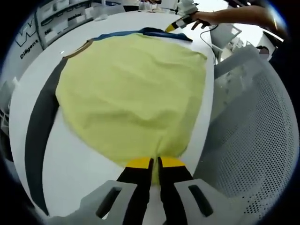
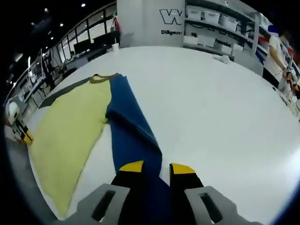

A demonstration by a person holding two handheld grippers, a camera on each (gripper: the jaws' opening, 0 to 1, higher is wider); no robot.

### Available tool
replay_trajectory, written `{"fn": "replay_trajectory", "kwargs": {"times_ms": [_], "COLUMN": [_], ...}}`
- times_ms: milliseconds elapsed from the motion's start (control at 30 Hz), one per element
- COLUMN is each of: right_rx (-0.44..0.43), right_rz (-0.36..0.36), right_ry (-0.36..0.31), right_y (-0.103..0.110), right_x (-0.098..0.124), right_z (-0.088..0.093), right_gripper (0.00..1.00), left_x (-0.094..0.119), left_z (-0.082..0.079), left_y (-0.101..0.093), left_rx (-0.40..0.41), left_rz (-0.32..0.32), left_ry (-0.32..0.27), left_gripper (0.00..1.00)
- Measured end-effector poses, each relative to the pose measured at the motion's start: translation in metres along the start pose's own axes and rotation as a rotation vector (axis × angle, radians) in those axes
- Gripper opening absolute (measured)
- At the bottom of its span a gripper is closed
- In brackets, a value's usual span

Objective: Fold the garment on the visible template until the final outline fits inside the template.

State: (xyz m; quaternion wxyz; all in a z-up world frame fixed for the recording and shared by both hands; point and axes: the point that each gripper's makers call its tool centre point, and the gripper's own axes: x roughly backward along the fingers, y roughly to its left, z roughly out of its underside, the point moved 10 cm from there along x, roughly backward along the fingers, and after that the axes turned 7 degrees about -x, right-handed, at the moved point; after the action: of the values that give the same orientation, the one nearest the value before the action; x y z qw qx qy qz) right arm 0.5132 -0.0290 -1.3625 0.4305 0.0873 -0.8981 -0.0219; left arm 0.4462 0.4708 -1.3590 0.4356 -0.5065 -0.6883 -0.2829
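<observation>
- Left gripper view: the left gripper (image 1: 155, 163), jaws pinched together on the hem of the yellow garment (image 1: 131, 93), holds it spread on the white table (image 1: 84, 164), probably to keep it taut; a dark template strip (image 1: 40, 126) borders it.
- Right gripper view: the right gripper (image 2: 157, 168), jaws slightly apart, straddles the garment's blue part (image 2: 131, 126), whether clamped is unclear; the garment's long axis runs away toward its collar (image 2: 104, 77).

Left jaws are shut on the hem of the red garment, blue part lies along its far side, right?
Not red: the left gripper view shows the left gripper with its jaws nearly closed on the edge of a yellow garment. The rest holds: the blue part lies along its far side on the white table.
</observation>
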Motion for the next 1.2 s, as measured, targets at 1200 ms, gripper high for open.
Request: {"fn": "replay_trajectory", "kwargs": {"times_ms": [1200], "right_rx": [-0.051], "right_rz": [-0.054], "right_ry": [-0.157], "right_y": [-0.042], "right_x": [0.044], "right_z": [0.059], "right_gripper": [0.26], "left_x": [0.0], "left_z": [-0.001], "left_y": [-0.002], "left_rx": [0.007], "left_rz": [-0.01], "left_ry": [0.001], "left_gripper": [0.13]}}
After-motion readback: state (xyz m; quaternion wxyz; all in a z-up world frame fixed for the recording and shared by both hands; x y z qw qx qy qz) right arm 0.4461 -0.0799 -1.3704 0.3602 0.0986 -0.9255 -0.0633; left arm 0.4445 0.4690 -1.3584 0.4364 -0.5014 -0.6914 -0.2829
